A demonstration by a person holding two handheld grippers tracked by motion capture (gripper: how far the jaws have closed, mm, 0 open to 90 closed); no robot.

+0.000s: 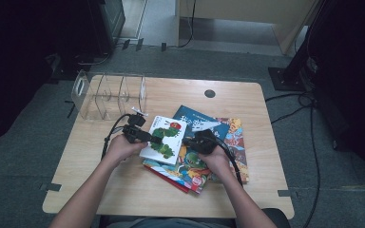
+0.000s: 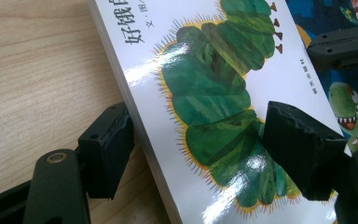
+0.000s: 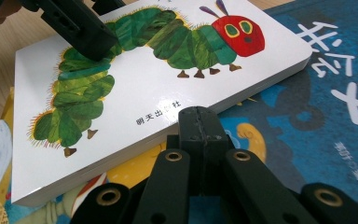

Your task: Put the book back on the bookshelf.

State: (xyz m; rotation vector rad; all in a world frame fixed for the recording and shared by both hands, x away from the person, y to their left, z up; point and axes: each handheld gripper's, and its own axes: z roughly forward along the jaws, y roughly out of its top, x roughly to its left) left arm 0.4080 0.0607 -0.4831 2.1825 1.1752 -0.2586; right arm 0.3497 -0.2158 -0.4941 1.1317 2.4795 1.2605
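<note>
We are working the caterpillar book (image 1: 164, 139), mid-surface.
Left gripper (image 1: 155, 138) fingers are straddling its edge, open; right gripper (image 3: 196, 122) fingers are closed, empty.

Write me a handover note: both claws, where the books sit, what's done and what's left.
Left claw: jaws open, straddling the left edge of the caterpillar book, one jaw beside the edge, one above the cover; no squeeze visible.
Right claw: shut, empty, tip at the book's right edge.
Caterpillar book lies on the blue book and the dinosaur book.
Clear divider rack: empty.
Done: nothing lifted yet.
Left: probably grip, lift and slot the books into the rack.
</note>
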